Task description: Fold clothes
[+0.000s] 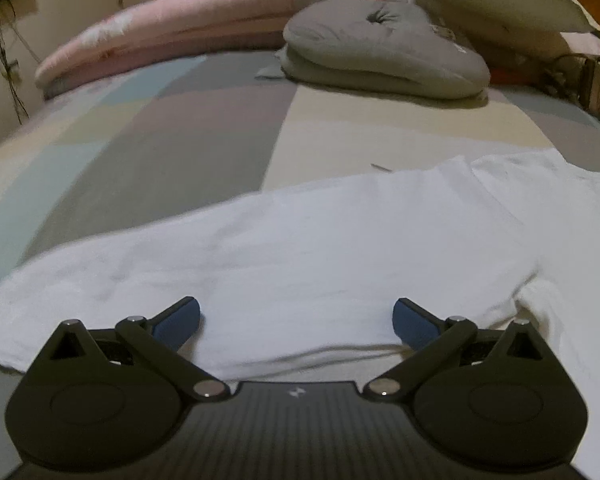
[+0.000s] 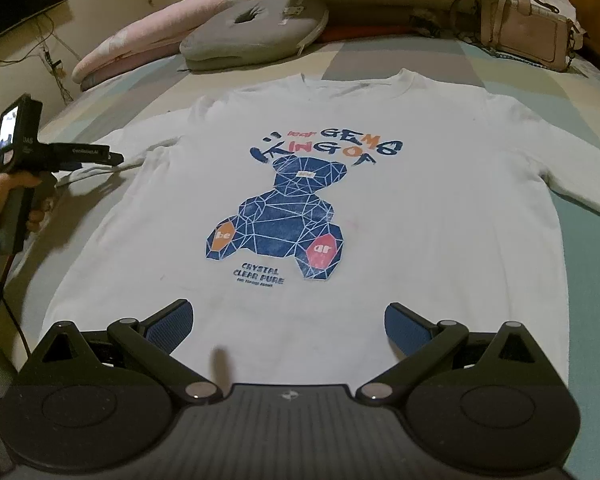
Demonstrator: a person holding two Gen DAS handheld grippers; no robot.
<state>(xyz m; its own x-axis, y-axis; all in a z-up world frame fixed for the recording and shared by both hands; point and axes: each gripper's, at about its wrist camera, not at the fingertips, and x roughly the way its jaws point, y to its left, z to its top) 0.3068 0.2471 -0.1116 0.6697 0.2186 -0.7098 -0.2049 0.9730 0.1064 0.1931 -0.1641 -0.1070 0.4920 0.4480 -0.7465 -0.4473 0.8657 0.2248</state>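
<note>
Progress: no fold made yet; shirt (image 2: 300, 208) lay fully spread, front up, on bed (image 2: 580, 264). All folds left to do, judging by layout.
Shirt location: centre of bed, collar toward pillows, hem nearest right gripper (image 2: 288, 326).
Shirt look: white, long sleeves out to both sides; blue geometric bear print (image 2: 278, 216) w/ orange and red patches, text above and below. Faint marks on fabric, approx. flat, few wrinkles.
Left gripper (image 1: 296, 320): jaws wide apart, nothing held; hovered over left sleeve (image 1: 220, 248). Contact w/ cloth: could not tell.
Right gripper: jaws wide apart, empty, at hem edge.
Hand (image 2: 8, 196): seen in right view, holding left tool by its handle at shirt's sleeve side.
Surroundings: grey cushion (image 2: 256, 28), pink bolster (image 1: 172, 20), handbag (image 2: 528, 32) at head of bed, well apart from shirt.
</note>
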